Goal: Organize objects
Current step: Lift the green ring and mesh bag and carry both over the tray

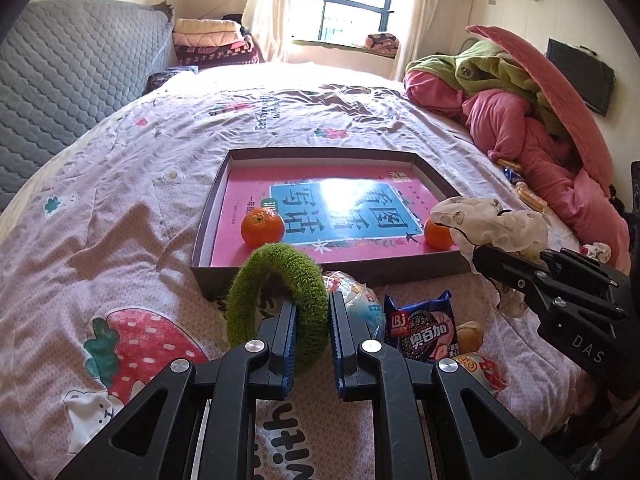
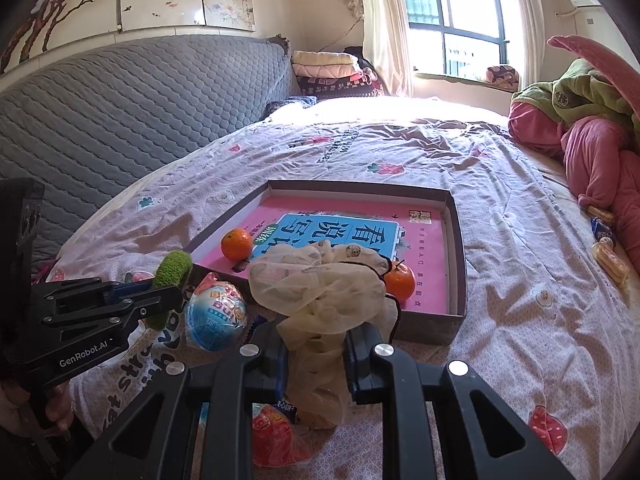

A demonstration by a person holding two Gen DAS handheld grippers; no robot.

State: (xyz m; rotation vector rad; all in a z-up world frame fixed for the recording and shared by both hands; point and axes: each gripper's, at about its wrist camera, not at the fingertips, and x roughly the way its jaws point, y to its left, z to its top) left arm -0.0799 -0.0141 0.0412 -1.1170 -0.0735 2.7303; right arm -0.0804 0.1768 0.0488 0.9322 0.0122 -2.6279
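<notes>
My left gripper [image 1: 313, 312] is shut on a fuzzy green ring [image 1: 276, 292], held upright just in front of the shallow dark box [image 1: 256, 152]. That box holds a pink and blue book [image 1: 332, 204] and two oranges [image 1: 262, 227] [image 1: 438, 234]. My right gripper [image 2: 316, 344] is shut on a crumpled cream mesh bag [image 2: 316, 280], lifted near the box's front right corner [image 2: 460, 316]. In the right wrist view the left gripper [image 2: 168, 292] shows at the left with the green ring [image 2: 172, 268]. The same bag [image 1: 492, 220] appears at the right of the left wrist view.
Snack packets lie on the bedspread in front of the box: a blue round packet [image 2: 214, 316], a dark cookie packet [image 1: 420, 326], a red packet [image 2: 276, 436]. Pink and green clothes [image 1: 520, 112] are piled at the right. A grey quilted headboard [image 1: 72, 76] stands at the left.
</notes>
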